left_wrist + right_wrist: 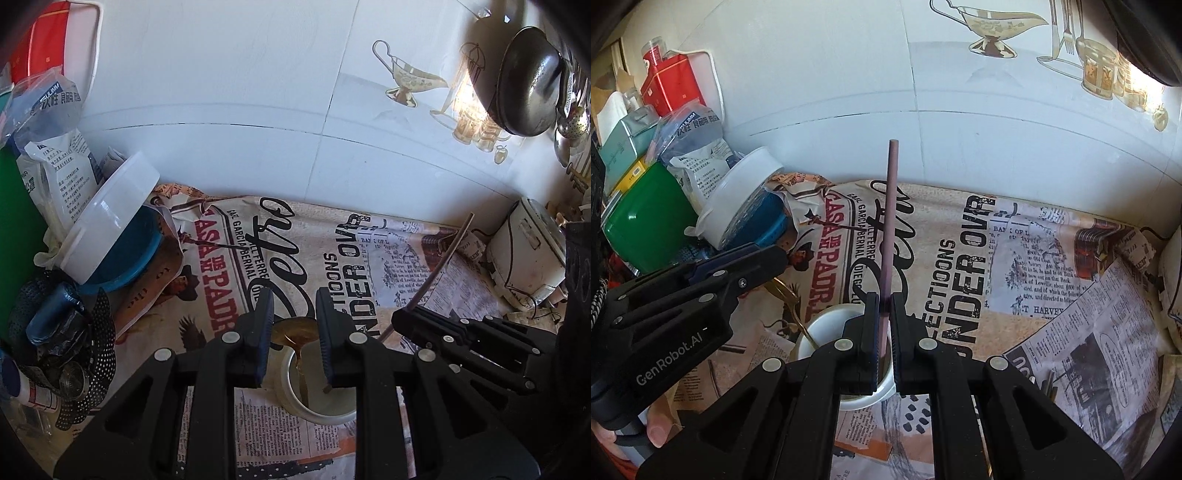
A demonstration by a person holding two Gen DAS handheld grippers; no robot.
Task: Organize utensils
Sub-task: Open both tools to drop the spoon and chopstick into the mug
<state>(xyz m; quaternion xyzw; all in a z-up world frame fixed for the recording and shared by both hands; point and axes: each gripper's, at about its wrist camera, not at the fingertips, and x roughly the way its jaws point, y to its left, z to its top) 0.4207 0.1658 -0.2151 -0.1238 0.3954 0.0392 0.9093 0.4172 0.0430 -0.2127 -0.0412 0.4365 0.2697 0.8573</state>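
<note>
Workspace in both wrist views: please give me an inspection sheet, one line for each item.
Surface: counter under a newspaper-print cloth, wrinkled at the right.
Job's things: white cup with a gold spoon leaning in it, bowl up; purple chopstick standing above the cup.
Clutter: white tub, blue bowl, green container, red tin, bags, at the left.
Grippers: left gripper around the spoon, contact cannot be told; right gripper shut on the chopstick.
Cables: black cord across the rice cooker.
Surroundings: white tiled wall; pan hanging at the right.
</note>
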